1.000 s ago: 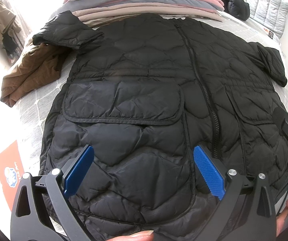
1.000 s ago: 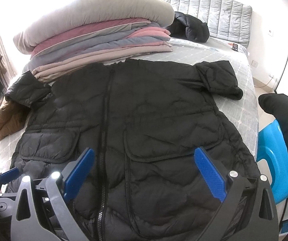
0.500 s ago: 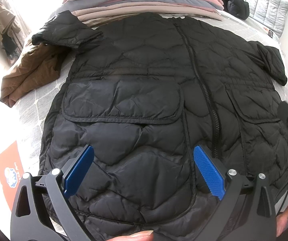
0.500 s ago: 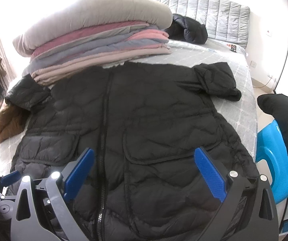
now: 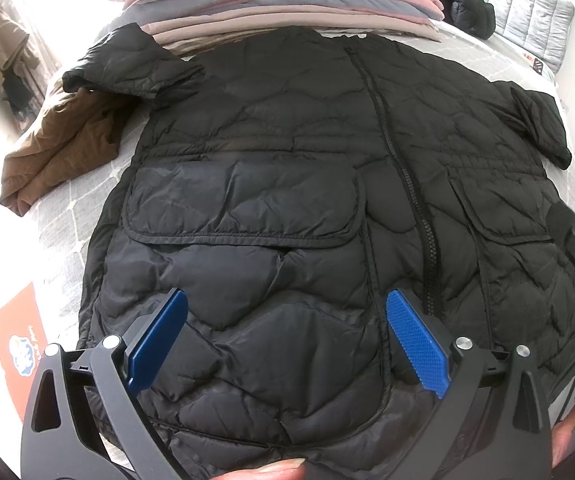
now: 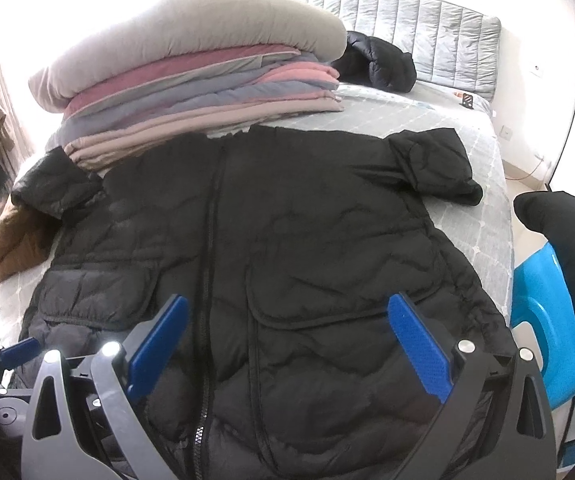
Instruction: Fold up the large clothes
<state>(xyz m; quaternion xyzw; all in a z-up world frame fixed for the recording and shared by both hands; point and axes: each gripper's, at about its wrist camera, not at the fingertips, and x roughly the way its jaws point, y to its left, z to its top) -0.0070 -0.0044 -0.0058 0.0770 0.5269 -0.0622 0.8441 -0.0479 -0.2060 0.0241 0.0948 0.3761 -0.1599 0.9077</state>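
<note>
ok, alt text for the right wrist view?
A black quilted jacket lies zipped and spread flat, front up, on a grey bed, with the open right gripper over its hem. Beyond the collar sits a stack of folded bedding; a brown garment lies at the left edge.

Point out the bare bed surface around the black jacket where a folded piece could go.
The widest bare patch is the grey bedcover between the black puffer jacket, the stacked bedding and the headboard. A narrow strip runs beside the jacket's right sleeve. The left side is crowded by the brown garment.
</note>
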